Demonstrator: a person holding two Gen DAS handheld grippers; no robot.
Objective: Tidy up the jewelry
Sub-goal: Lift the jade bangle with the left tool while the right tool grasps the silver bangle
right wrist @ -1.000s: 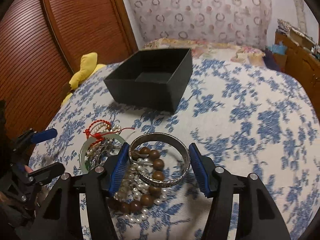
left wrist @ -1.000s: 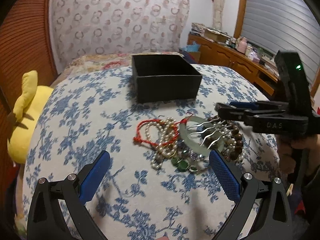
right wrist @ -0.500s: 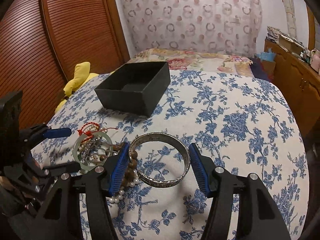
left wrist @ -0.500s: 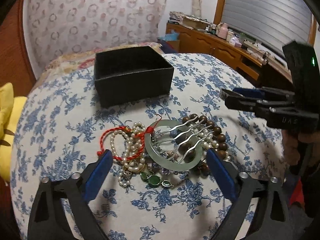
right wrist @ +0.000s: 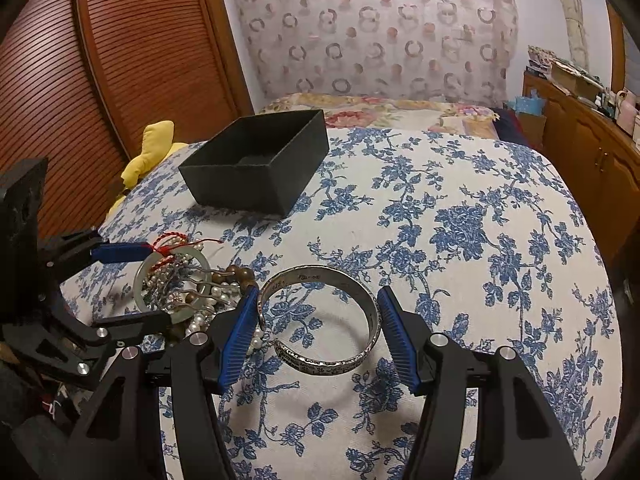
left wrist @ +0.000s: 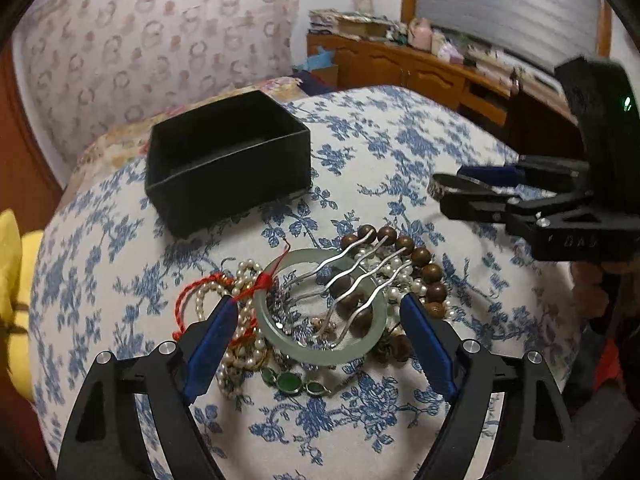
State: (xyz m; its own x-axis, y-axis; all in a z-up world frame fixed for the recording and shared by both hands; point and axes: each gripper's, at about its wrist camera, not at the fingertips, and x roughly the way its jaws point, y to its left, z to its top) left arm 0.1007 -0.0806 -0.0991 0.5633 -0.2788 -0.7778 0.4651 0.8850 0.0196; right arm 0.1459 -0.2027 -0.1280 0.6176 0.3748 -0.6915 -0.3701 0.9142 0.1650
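Two grippers work over a bed spread with a blue-flowered cover (right wrist: 460, 240). The right gripper (right wrist: 316, 320) grasps a silver bangle (right wrist: 320, 320) across its width, both blue pads against the band, which looks lifted just clear of the cover, out toward the middle of the bed and to the right of the jewelry heap. The left gripper (left wrist: 320, 340) is unclenched; its jaws have just been narrowing, and they stand on either side of a pale green jade ring (left wrist: 320, 344) without touching it. One blue pad lies over a red cord bracelet (left wrist: 208, 292) and a tangle of pearl strands (left wrist: 244, 280), the other beside a string of brown wooden beads (left wrist: 420, 264). A silver wavy hair comb (left wrist: 360, 280) rests across the jade ring. A bracelet of green stones (left wrist: 296, 382) lies at the near side of the heap. Beyond the heap, toward the pillow end of the bed, sits an open black box (left wrist: 228, 160), well apart from the jewelry, its inside dark. A yellow plush toy (right wrist: 154, 148) lies at the bed's left edge, against the wooden slatted doors (right wrist: 100, 80).
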